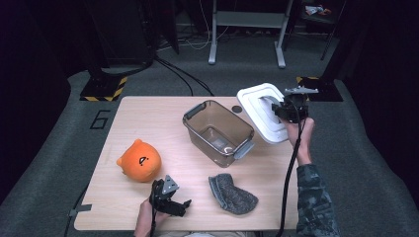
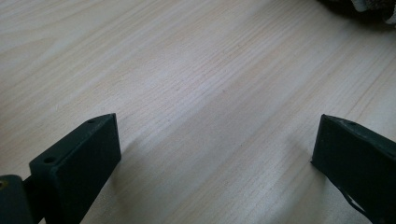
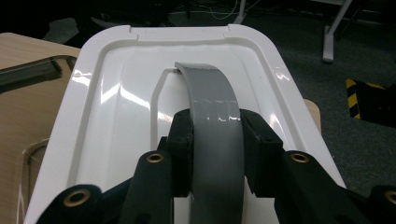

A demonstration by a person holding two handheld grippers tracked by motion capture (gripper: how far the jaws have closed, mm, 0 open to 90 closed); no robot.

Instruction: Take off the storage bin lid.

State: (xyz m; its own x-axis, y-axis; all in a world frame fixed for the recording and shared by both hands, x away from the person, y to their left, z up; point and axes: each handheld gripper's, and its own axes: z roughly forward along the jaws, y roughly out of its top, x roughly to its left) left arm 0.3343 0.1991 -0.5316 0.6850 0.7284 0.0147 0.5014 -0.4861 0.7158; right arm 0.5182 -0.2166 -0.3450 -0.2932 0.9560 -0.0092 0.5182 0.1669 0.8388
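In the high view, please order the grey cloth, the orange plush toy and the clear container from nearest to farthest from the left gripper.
From the left gripper:
1. Orange plush toy up-left and grey cloth to the right: too close to call.
2. Clear container, table middle, farthest.

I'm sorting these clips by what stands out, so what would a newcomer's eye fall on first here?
First the white rectangular plastic lid, lifted at the table's far right, with the right gripper shut on its grey arched handle. Next the bright orange round plush toy near the left edge, and the clear smoky plastic container standing open in the middle. The left gripper rests open at the near edge, beside a grey speckled cloth.
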